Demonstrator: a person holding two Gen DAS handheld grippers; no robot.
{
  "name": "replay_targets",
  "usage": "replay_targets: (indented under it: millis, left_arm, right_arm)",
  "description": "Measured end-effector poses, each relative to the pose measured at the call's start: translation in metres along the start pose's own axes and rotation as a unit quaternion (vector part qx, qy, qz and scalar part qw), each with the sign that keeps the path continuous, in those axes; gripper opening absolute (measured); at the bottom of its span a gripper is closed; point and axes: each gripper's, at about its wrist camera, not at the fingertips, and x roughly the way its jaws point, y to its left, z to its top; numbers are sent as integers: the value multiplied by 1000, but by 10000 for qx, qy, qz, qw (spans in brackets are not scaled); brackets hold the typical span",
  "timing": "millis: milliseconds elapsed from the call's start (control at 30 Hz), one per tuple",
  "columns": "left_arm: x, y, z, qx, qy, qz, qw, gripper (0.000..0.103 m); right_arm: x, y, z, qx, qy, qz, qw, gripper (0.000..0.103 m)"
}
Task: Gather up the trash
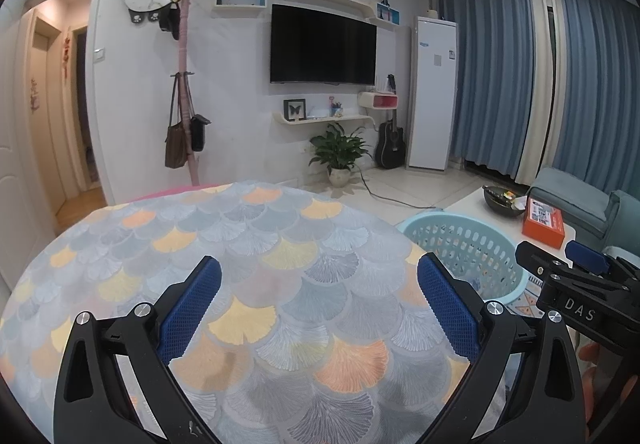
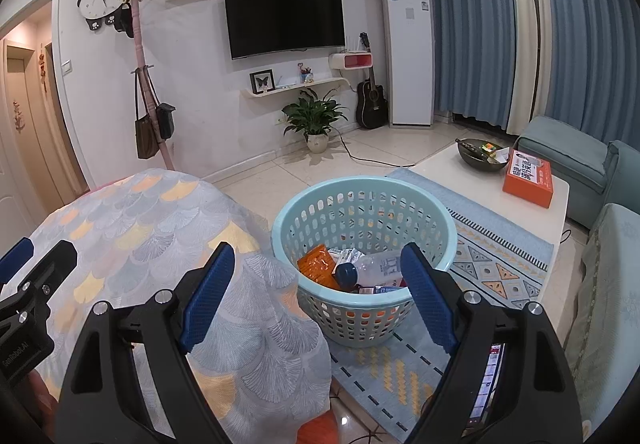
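Two grippers: both were held apart with nothing between their blue textured pads.
Left gripper (image 1: 318, 308): its jaws stood wide open over a rounded surface covered with a fan-patterned cloth in grey, yellow and orange (image 1: 256, 264); it gripped nothing.
Right gripper (image 2: 316, 294): its jaws stood wide open and empty, aimed down toward the basket, with the cloth's edge under its left finger.
Basket: a round pale-blue perforated plastic basket (image 2: 320, 204) stood on the floor just ahead of the right gripper and to the right of the left one.
Trash: a clear plastic bottle with a dark blue cap (image 2: 370, 268), an orange packet (image 2: 316, 264) and crumpled wrappers lay inside the basket, between the right gripper's fingertips as seen from its camera.
Rug: a light blue patterned rug (image 2: 496, 244) lay under the basket.
Low table: a white coffee table (image 2: 452, 172) stood beyond the basket to the right, carrying a dark bowl (image 2: 478, 156) and an orange box (image 2: 528, 178).
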Motion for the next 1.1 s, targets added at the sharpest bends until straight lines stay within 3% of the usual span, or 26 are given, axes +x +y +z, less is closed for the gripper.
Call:
replay_targets:
  millis: [1100]
  left_arm:
    - [-7,-10,2,135,-133,3,9998,95]
  right_arm:
    - [-16,4,-1,-75,-112,2,9999,83]
